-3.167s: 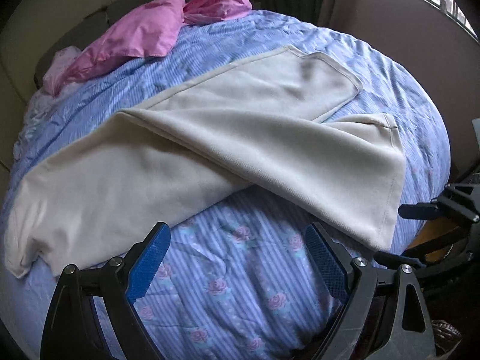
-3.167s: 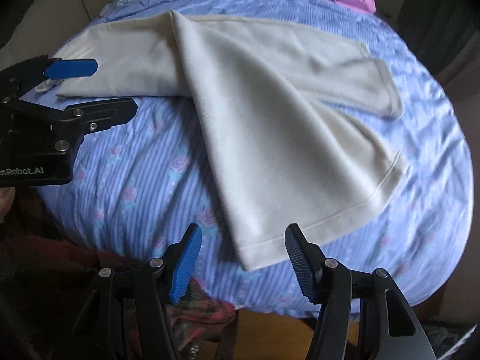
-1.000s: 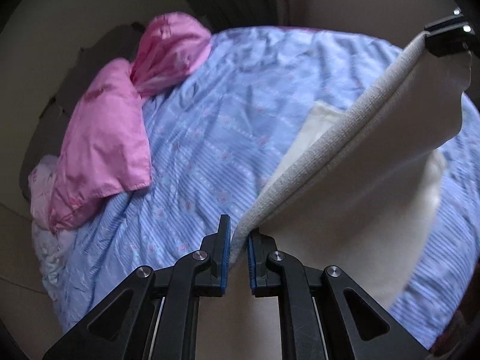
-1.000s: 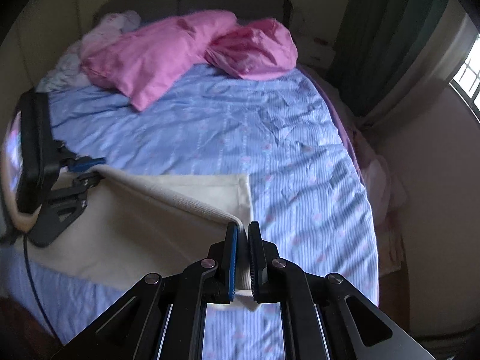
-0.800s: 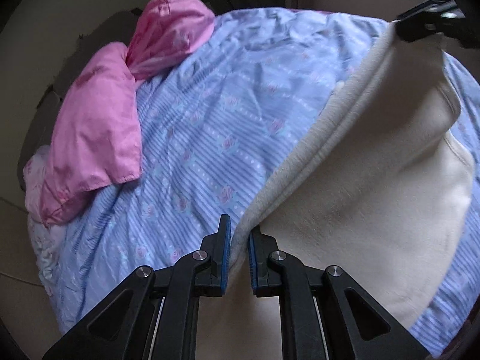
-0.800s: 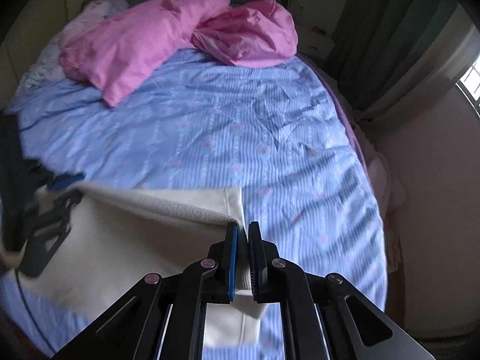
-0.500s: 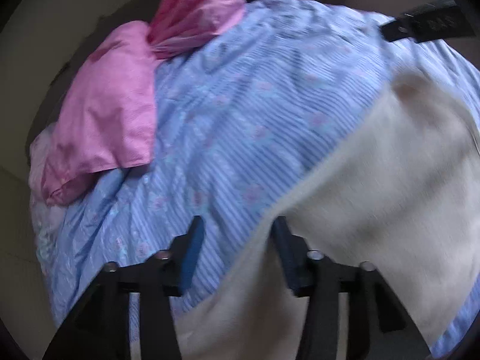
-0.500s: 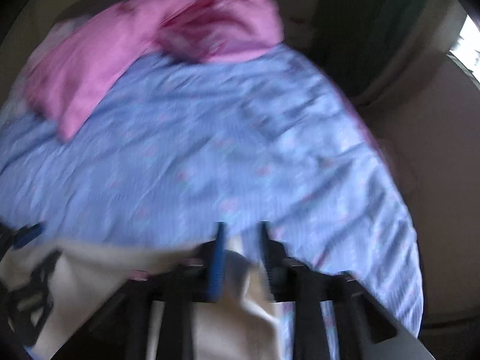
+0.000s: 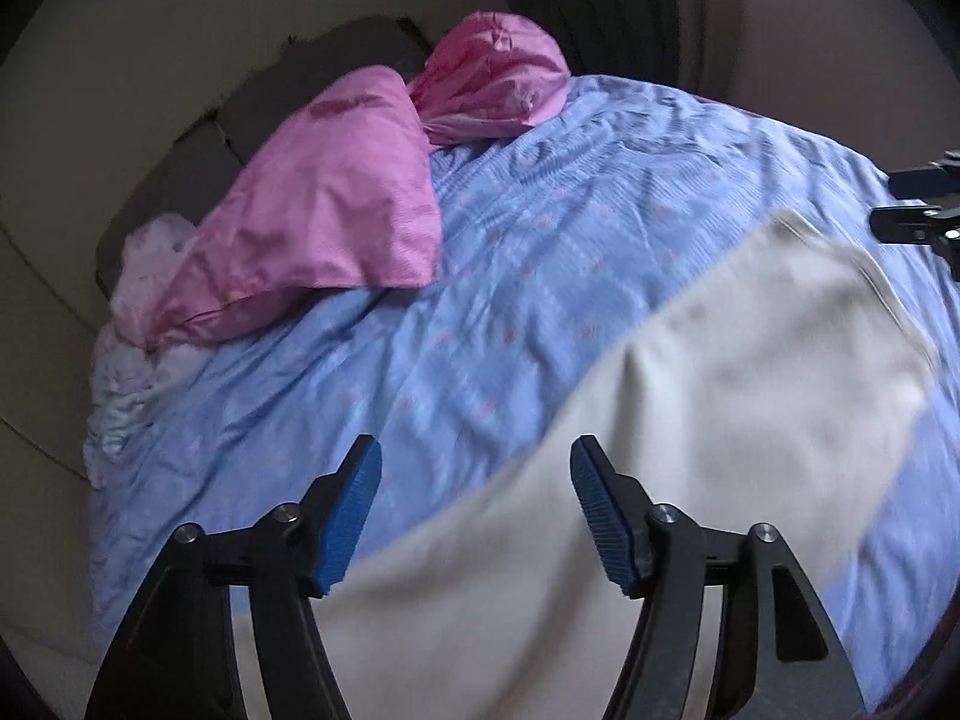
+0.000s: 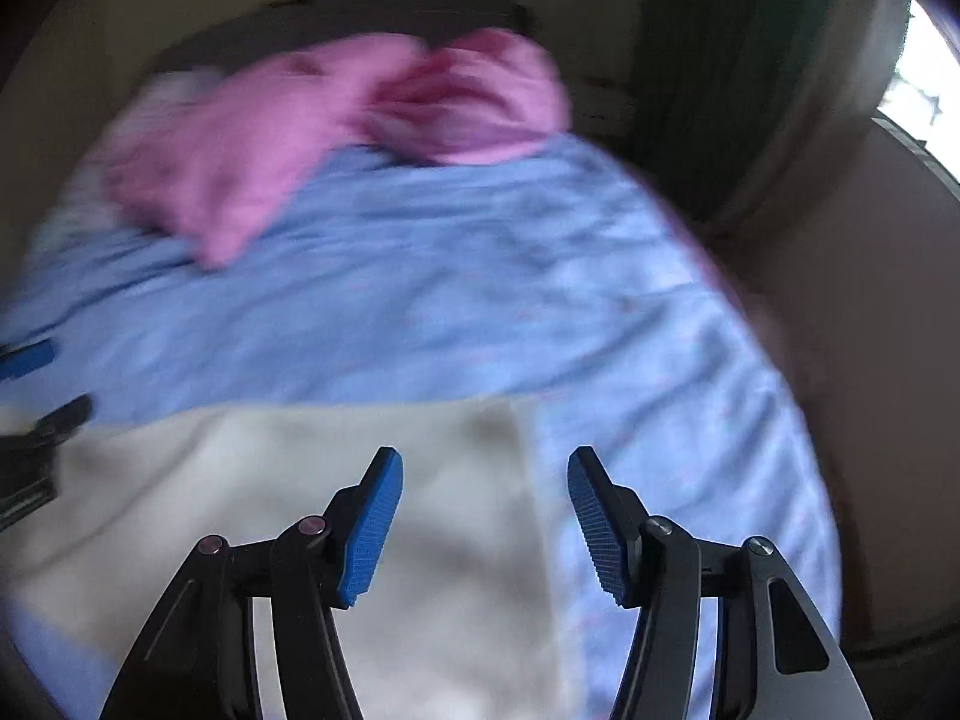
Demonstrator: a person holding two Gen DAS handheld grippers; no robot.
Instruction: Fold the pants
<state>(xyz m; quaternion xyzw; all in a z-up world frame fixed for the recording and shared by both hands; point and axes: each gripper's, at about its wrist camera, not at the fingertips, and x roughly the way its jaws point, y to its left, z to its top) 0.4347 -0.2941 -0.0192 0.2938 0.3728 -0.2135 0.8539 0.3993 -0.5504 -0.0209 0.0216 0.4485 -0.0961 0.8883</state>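
Note:
The cream pants (image 9: 720,396) lie flat on the blue striped bedspread (image 9: 480,276), filling the lower right of the left wrist view. My left gripper (image 9: 477,507) hovers over their near edge, jaws opening, blue pads apart and pressing on nothing. In the blurred right wrist view the pants (image 10: 300,480) spread across the lower left. Above their right edge my right gripper (image 10: 483,519) is also opening, with no cloth pinched between its pads. The right gripper's fingertips (image 9: 918,204) show at the far right of the left wrist view.
Two pink pillows (image 9: 336,210) and a pale crumpled cloth (image 9: 144,276) lie at the head of the bed. A dark headboard (image 9: 300,78) and dark curtains (image 10: 720,60) stand behind. The bed's right edge (image 10: 804,420) drops toward a wall under a window.
Both grippers were shut on the pants' lifted edge a second ago. They have let go, their jaws have spread, and the cloth has dropped flat on the bed.

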